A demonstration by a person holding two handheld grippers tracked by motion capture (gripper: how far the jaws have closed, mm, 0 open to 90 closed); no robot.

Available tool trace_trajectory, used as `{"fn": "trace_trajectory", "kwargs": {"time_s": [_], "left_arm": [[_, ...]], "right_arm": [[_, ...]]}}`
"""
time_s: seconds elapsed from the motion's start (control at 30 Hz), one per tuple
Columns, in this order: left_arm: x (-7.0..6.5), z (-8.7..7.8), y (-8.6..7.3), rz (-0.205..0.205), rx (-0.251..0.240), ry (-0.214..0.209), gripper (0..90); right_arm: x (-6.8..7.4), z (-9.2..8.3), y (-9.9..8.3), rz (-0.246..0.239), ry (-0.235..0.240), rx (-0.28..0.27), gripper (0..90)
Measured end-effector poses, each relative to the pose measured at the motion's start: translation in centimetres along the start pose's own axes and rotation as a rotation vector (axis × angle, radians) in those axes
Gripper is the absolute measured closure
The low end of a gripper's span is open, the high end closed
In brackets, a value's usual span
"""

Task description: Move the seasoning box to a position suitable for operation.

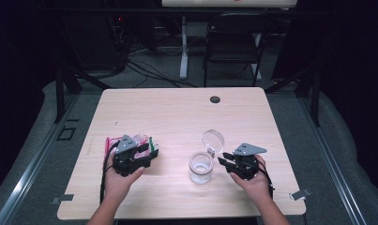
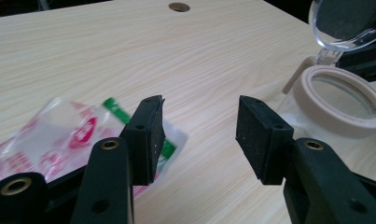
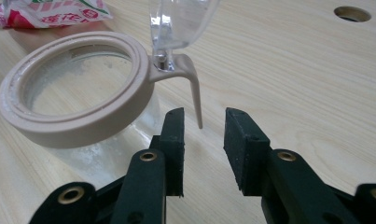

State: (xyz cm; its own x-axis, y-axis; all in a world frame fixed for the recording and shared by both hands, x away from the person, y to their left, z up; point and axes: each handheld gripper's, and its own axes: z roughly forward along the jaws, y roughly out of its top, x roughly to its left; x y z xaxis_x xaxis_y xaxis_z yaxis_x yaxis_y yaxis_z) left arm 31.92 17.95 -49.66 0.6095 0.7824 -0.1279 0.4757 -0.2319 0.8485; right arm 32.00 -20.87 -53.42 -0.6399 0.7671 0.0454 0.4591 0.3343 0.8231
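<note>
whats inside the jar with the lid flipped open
The jar looks empty apart from a whitish film on the glass; its lid stands open. The rim hides part of the bottom.

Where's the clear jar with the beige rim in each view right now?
High view: jar right of centre, just left of the right hand-held gripper.
Left gripper view: far right edge, lid flipped up.
Right gripper view: left half.
Shared landmark: the round table hole.
</note>
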Motion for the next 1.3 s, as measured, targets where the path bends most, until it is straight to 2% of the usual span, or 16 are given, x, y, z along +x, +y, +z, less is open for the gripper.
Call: {"fn": "trace_trajectory", "kwargs": {"time_s": [0.07, 0.17, 0.37, 0.43, 0.6, 0.8, 1.07, 1.3], "left_arm": [[0.6, -0.5, -0.4, -0.008, -0.006, 0.007, 51.5], [1.5, -1.2, -1.3, 0.015, 0.012, 0.046, 50.0], [1.9, -1.4, -3.0, 0.027, 0.052, 0.071, 49.9], [2.0, -1.4, -3.6, 0.033, 0.073, 0.081, 49.7], [2.2, -1.7, -4.1, 0.020, 0.056, 0.102, 47.4], [2.2, -1.8, -4.5, 0.013, 0.054, 0.105, 47.5], [2.1, -1.8, -4.8, 0.027, 0.066, 0.111, 47.5], [2.1, -1.8, -5.0, 0.018, 0.062, 0.109, 47.6]], "right_arm": [[-0.1, -0.2, -0.1, 0.006, -0.008, -0.003, 70.5], [-0.1, -0.6, -0.2, 0.031, 0.012, -0.010, 73.2], [0.3, -1.3, 0.3, 0.028, 0.021, -0.045, 73.8], [0.4, -1.5, 0.7, 0.045, 0.047, -0.064, 73.5], [0.8, -1.2, 1.3, 0.056, 0.068, -0.081, 71.2], [0.8, -1.1, 1.8, 0.078, 0.079, -0.095, 71.8], [0.3, -0.4, 2.0, 0.118, 0.096, -0.103, 74.1], [0.1, 0.1, 2.3, 0.125, 0.087, -0.109, 74.5]]}}
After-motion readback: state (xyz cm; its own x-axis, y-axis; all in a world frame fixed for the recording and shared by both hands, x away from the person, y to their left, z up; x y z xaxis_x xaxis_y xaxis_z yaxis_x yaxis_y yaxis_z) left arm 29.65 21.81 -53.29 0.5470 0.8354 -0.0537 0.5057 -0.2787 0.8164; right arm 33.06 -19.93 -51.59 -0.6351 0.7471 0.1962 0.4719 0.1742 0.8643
